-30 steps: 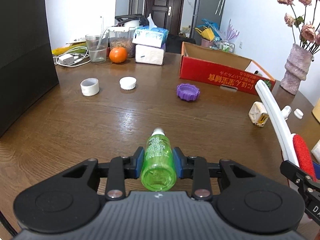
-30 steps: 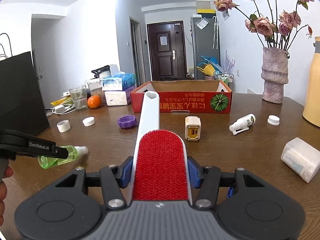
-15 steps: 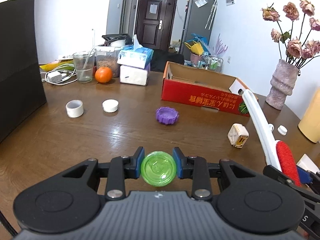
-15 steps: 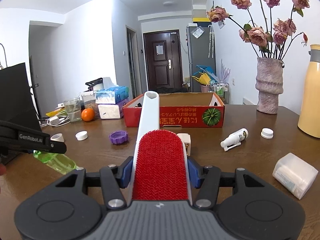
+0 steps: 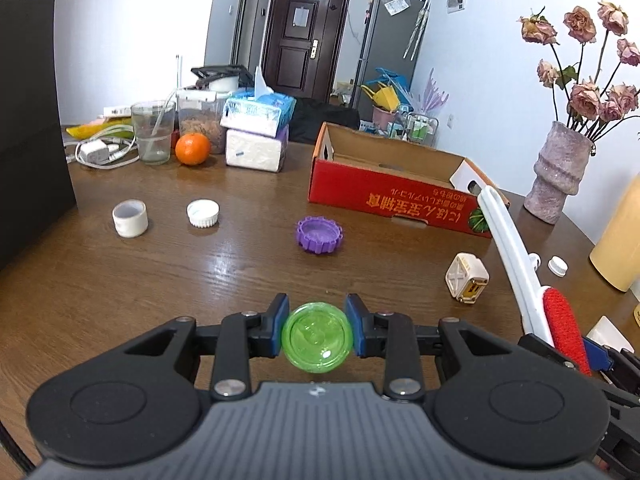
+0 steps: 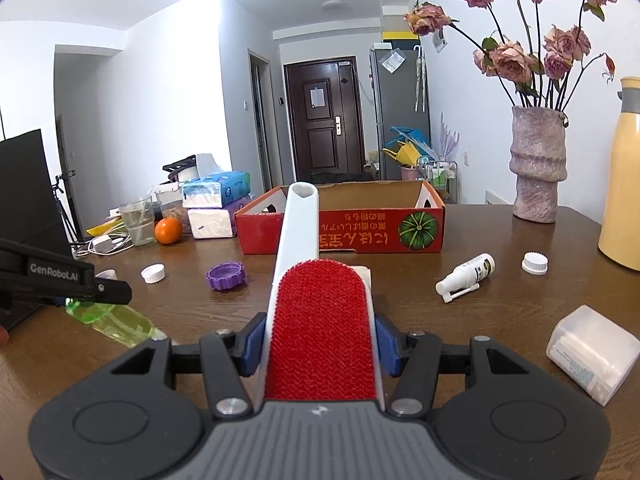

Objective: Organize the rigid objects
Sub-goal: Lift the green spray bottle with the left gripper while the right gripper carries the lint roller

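Observation:
My left gripper [image 5: 317,329] is shut on a green plastic bottle [image 5: 317,336], whose round base faces the left wrist camera; from the right wrist view the green bottle [image 6: 116,320] hangs tilted above the table at the far left. My right gripper [image 6: 320,340] is shut on a lint brush [image 6: 320,328] with a red pad and a long white handle pointing away toward the red cardboard box [image 6: 360,236]. In the left wrist view the lint brush [image 5: 516,264] slants up at the right, in front of the box [image 5: 392,196].
On the wooden table lie a purple lid [image 5: 319,235], a white cap [image 5: 203,213], a white ring [image 5: 130,218], a cream cube [image 5: 466,278], a white spray bottle [image 6: 466,276], another white cap [image 6: 534,263] and a clear container [image 6: 592,354]. A vase [image 6: 538,176], a yellow flask [image 6: 624,184] and tissue packs [image 5: 256,136] stand behind.
The left gripper has lifted and tipped the green bottle, so its base now faces the camera instead of its side. Both views have risen a little; the box looks closer.

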{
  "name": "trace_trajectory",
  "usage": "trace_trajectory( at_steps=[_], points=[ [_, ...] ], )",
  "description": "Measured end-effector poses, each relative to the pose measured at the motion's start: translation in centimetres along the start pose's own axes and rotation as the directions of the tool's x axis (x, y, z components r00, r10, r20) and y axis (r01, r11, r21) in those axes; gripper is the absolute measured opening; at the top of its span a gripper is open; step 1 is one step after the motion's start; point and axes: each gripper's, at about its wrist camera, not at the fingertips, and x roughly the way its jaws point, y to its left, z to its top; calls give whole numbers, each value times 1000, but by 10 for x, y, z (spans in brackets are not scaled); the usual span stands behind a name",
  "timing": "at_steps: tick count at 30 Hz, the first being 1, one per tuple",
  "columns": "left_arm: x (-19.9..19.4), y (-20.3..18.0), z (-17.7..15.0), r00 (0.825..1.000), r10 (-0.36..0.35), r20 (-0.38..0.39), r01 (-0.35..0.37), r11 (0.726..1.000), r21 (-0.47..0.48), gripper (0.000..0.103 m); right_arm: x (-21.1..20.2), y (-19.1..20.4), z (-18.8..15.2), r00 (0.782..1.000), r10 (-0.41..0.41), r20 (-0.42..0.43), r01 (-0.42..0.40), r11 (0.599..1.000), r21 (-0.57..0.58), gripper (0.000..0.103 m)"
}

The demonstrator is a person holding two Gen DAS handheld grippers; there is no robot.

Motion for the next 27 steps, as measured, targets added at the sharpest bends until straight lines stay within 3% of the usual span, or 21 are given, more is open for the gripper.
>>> trace_trajectory(
  at_steps=[12, 17, 20, 22, 24, 26, 27],
  points=[
    [28, 12, -34, 992, 21, -122, -24, 999, -26, 30, -1, -8, -9, 1000, 3, -26, -3, 1000, 13, 55],
    [30, 8, -35, 992, 31, -123, -32, 999, -7, 29, -1, -8, -10, 999, 1, -35, -1, 1000, 15, 55],
    [35, 6, -34, 990, 48, -132, -48, 999, 4, 42, 0, -8, -11, 999, 1, -36, -1, 1000, 14, 55],
    [41, 4, -33, 987, 78, -137, -77, 997, 13, 59, 1, -7, -10, 999, 1, -38, -1, 1000, 12, 55],
    [47, 3, -32, 985, 91, -150, -89, 996, 17, 57, 1, -7, -10, 999, 1, -40, 0, 1000, 10, 55],
    [51, 4, -32, 984, 87, -158, -86, 996, 14, 44, 2, -7, -10, 999, 0, -38, 1, 1000, 10, 55],
    [52, 4, -32, 983, 85, -162, -83, 996, 15, 32, 2, -7, -10, 999, -1, -38, 1, 1000, 10, 55]
  ],
)
